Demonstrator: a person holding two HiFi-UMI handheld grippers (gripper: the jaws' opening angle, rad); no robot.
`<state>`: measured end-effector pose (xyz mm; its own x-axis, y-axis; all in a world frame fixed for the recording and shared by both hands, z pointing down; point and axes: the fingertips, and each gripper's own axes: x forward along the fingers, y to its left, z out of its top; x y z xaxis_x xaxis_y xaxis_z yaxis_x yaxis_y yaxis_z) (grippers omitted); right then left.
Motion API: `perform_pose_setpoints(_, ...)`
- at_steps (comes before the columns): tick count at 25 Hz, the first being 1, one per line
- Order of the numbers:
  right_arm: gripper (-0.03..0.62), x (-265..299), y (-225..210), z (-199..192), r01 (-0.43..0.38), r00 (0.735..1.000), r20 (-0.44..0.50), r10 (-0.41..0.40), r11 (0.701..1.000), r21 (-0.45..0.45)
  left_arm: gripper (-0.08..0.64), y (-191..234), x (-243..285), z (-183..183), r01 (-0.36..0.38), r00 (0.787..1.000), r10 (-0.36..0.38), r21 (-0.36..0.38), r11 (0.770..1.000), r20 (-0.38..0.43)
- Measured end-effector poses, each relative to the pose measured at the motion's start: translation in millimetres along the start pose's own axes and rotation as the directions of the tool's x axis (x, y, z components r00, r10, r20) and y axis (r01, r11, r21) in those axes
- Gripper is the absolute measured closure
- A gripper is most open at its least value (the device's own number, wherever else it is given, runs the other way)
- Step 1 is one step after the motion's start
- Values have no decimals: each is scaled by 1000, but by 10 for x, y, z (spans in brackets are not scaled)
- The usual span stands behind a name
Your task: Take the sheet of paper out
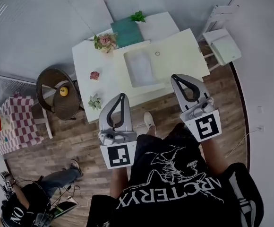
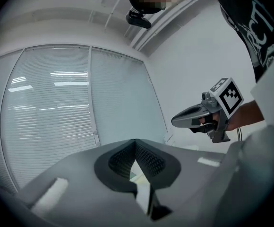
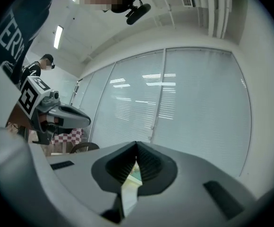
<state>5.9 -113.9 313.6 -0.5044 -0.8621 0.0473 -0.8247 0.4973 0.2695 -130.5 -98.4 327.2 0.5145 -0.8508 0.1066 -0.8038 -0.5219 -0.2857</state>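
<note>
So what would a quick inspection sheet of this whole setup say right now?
Surface: white table with a cream mat on it.
Job's things: pale sheet lying flat on the mat, untouched.
Clutter: teal folder, flower bunch, small succulent.
Grippers: left gripper and right gripper held in the air, fingers shut, empty.
Cables: loose cables on the floor beside a seated person.
Surroundings: wood floor, wicker chair, white chair, checkered tablecloth, window blinds.

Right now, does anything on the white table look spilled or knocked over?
No, nothing stands out. On the white table, the teal book, the clear folder and the small succulent all sit neatly, and I see no spill or breakage.
</note>
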Motion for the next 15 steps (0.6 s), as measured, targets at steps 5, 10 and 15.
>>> perform_pose_setpoints(5, 580, 267, -23, -92, 19, 998, -57, -18, 1000, 15, 549, 297, 182, -175, 8, 1000, -9, -40, 999, -25)
perform_pose_setpoints(10, 580, 452, -84, -117, -5, 998, -59, 7, 999, 43, 549, 384, 279, -158, 1, 1000, -1, -27, 1000, -27)
perform_pose_setpoints(15, 580, 631, -121, -120, -38, 999, -30, 41, 992, 124, 548, 537, 290, -219, -67, 996, 63, -72, 995, -64)
